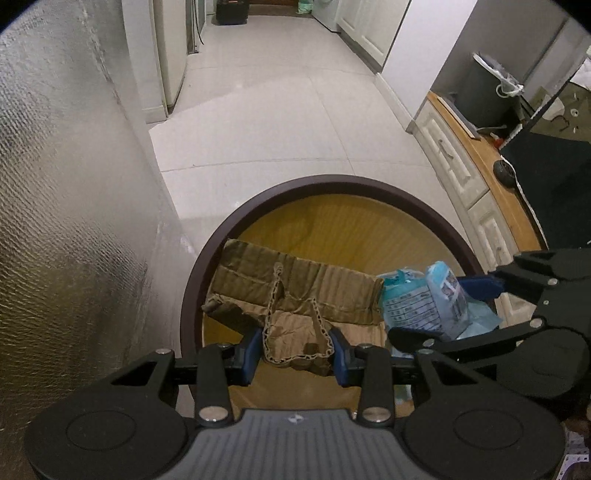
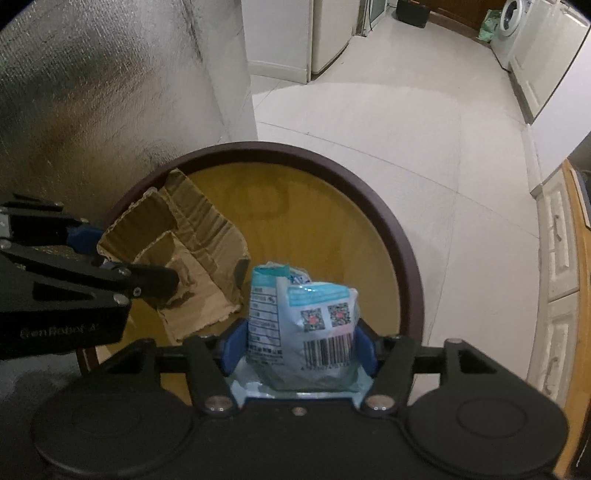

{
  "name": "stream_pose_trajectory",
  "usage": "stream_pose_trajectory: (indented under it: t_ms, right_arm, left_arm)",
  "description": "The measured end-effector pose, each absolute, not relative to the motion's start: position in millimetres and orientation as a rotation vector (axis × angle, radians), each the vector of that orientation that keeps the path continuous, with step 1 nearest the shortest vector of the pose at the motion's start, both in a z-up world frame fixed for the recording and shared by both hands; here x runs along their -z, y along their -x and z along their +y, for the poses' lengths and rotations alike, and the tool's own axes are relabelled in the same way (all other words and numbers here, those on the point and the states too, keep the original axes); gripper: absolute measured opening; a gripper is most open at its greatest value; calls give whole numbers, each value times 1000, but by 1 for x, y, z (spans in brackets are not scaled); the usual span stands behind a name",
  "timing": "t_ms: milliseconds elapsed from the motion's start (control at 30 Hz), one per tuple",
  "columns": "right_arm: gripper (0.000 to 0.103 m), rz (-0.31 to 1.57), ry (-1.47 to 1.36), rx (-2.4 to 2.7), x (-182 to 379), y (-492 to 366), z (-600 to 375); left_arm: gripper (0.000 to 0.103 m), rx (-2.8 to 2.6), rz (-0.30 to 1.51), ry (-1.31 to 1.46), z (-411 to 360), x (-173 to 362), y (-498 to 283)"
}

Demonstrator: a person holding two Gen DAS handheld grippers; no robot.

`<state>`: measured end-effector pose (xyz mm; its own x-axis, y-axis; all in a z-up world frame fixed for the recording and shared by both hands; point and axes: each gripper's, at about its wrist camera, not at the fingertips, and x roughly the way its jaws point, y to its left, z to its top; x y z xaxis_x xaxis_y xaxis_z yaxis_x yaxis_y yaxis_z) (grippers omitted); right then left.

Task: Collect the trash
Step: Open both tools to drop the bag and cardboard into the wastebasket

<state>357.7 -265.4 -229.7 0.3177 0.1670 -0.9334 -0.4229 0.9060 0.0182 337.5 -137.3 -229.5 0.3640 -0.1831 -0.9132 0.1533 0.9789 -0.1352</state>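
Observation:
A round bin with a dark rim (image 1: pixel 332 181) (image 2: pixel 295 147) and a yellow-brown inside lies below both grippers. My left gripper (image 1: pixel 297 350) (image 2: pixel 110 251) is shut on a torn piece of brown corrugated cardboard (image 1: pixel 295 295) (image 2: pixel 192 236), which hangs over the bin's left half. My right gripper (image 2: pixel 301 343) (image 1: pixel 443 314) has a crumpled light-blue plastic packet (image 2: pixel 303 317) (image 1: pixel 421 302) with barcodes between its blue pads. Both pads touch the packet's sides, over the bin's right side. The two grippers are close side by side.
A wall covered in silver foil (image 1: pixel 55 221) stands close on the left of the bin. White floor tiles (image 1: pixel 277 122) stretch ahead. A wooden counter (image 1: pixel 491 173) over white drawers runs along the right, with a dark container (image 1: pixel 484 96) on it. A washing machine (image 2: pixel 511 22) stands far off.

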Motion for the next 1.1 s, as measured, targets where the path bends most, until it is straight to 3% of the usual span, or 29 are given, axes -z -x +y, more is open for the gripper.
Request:
stream_pose_trajectory:
  t_ms: [267, 600, 767, 1100]
  right_arm:
    - [81, 1183, 240, -423, 221, -347, -270]
    - [82, 1167, 265, -411, 209, -334, -290]
    - [82, 1169, 284, -405, 214, -336, -288]
    - [82, 1153, 289, -405, 207, -327, -290]
  left_arm:
    - [41, 224, 1196, 18, -139, 234, -340]
    - [42, 291, 1232, -59, -154, 243, -345]
    - [62, 303, 1243, -89, -159, 245, -343]
    - [73, 297, 1222, -90, -152, 232, -332]
